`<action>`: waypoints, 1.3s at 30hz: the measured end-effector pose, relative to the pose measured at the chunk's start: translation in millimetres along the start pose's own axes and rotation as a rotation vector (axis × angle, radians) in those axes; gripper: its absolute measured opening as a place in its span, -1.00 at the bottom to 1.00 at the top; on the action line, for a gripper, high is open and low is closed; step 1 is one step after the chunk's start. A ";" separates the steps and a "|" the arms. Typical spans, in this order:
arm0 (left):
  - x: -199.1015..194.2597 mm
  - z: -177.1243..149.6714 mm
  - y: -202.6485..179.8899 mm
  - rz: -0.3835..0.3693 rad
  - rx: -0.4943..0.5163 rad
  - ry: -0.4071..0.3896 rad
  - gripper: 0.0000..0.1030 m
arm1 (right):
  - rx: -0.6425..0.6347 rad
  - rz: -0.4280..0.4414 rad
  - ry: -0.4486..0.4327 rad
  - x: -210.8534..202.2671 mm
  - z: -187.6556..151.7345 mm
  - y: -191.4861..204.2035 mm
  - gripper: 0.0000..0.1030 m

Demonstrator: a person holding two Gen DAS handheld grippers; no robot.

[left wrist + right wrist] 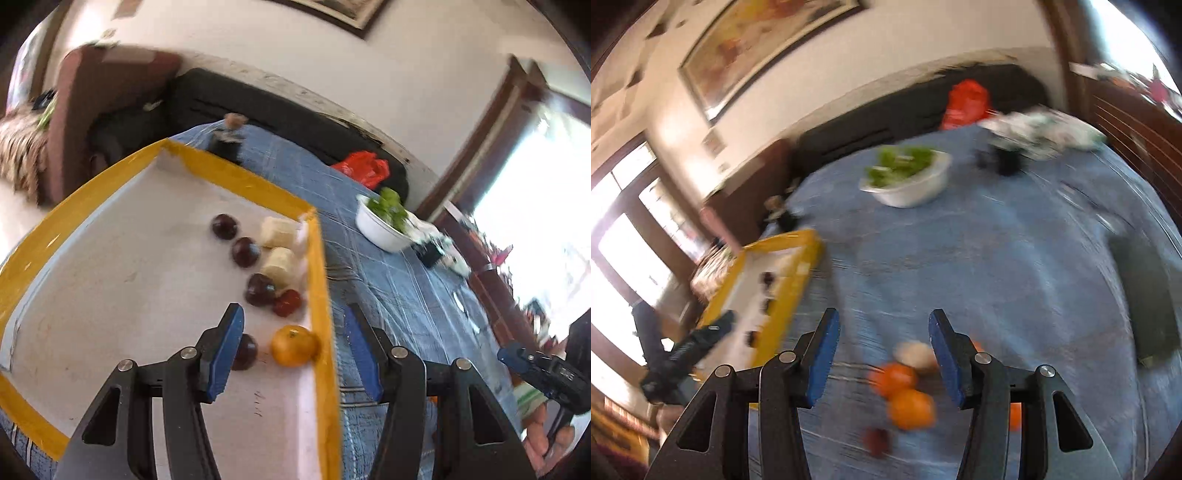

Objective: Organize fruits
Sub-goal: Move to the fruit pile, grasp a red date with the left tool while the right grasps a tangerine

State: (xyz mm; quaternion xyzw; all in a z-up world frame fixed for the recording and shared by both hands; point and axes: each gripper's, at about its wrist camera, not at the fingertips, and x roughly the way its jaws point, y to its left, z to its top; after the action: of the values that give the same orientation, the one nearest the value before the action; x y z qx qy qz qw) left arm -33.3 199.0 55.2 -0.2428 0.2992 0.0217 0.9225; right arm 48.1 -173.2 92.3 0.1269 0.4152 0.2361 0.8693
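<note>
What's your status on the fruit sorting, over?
Left gripper open, empty, over tray. Right gripper open, empty, above loose oranges on tablecloth. One orange trayed. Nothing blocking.

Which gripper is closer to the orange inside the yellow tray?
Left. The left gripper hangs just above the orange in the tray; the right gripper is away over the blue tablecloth.

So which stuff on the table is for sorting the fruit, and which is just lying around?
For the job:
- yellow-edged tray
- orange in the tray
- dark plums
- pale fruit pieces
- loose oranges on the cloth
- both claws, open and empty: left claw, right claw

Just lying about:
- white bowl of greens
- red bag
- blue tablecloth
</note>
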 end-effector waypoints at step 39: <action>67.5 -95.9 -150.9 -0.282 0.402 0.421 -0.55 | 0.119 0.004 0.068 11.3 -29.0 -70.4 0.06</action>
State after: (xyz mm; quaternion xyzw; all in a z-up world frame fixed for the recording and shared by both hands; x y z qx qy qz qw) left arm -1.9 14.8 15.5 -0.0940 0.4453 -0.2168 0.8636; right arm 53.0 -227.0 37.4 0.1711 0.4576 0.2167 0.8452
